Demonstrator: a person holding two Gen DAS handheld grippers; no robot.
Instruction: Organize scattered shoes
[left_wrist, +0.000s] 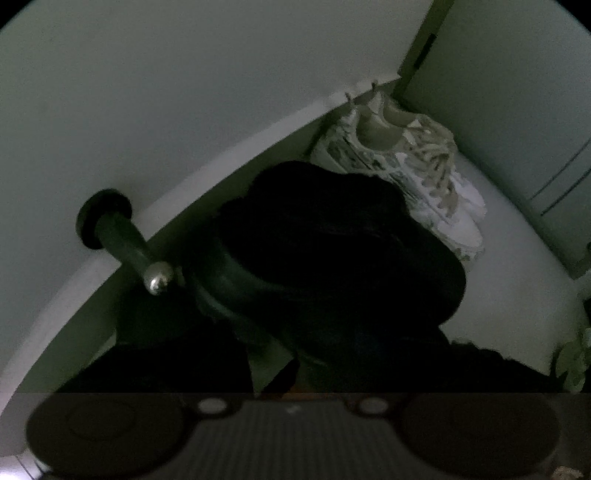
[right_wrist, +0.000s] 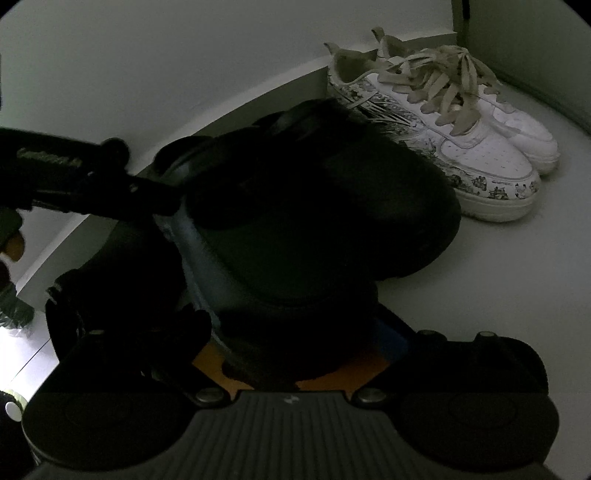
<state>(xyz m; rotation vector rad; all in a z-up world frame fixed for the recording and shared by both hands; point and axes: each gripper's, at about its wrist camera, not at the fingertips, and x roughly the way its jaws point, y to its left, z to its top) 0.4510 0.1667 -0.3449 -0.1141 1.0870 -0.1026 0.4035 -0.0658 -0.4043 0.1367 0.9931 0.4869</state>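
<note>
A black shoe (left_wrist: 332, 251) fills the middle of the left wrist view, tilted, with its thick sole edge toward the lower left. My left gripper (left_wrist: 280, 332) is shut on it, the fingers lost in the dark. In the right wrist view my left gripper (right_wrist: 159, 199) reaches in from the left and pinches the heel rim. A black shoe (right_wrist: 314, 206) lies between the fingers of my right gripper (right_wrist: 295, 332), which is shut on it. I cannot separate two black shoes in this light. A pair of white sneakers (right_wrist: 454, 136) with beige laces stands side by side against the wall.
A black door stop (left_wrist: 122, 236) with a silver tip sticks out of the white wall (left_wrist: 184, 92) left of the shoes. The sneakers (left_wrist: 417, 173) sit in the corner by a pale door (left_wrist: 517, 110). Pale floor (right_wrist: 480, 295) lies to the right. Green leaves (right_wrist: 14, 314) show at far left.
</note>
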